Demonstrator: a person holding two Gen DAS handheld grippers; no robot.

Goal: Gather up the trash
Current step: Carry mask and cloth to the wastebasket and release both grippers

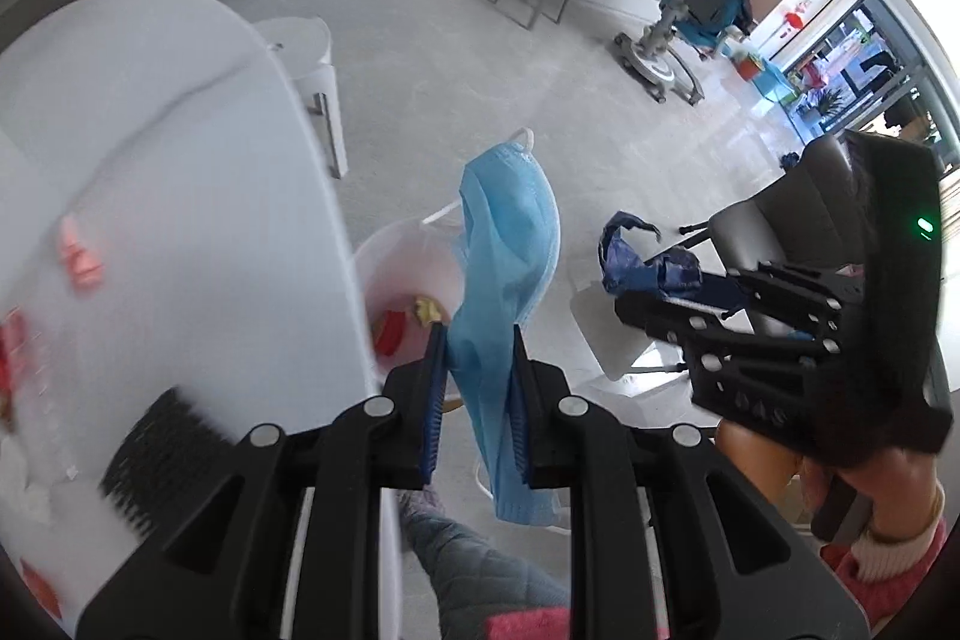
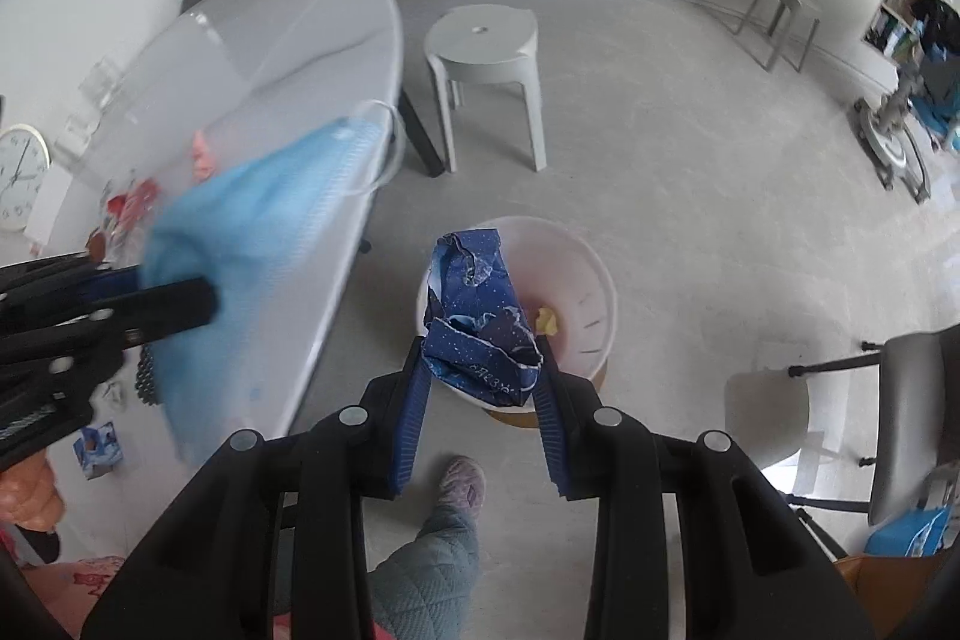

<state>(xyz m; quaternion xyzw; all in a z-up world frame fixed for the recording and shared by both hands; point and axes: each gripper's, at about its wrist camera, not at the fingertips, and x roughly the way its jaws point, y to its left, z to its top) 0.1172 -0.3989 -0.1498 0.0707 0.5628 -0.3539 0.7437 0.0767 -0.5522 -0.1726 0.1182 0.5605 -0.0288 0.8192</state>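
Two loads are held above the white bin (image 2: 591, 280): your left gripper (image 1: 480, 340) clamps the blue face mask (image 1: 504, 244), your right gripper (image 2: 483, 346) clamps the crumpled dark-blue wrapper (image 2: 474, 316).

At the left edge of the right wrist view, a white wall clock (image 2: 18, 178) shows small numerals around its dial. The crumpled dark blue wrapper (image 2: 480, 322) at frame centre carries white print, too small to read.
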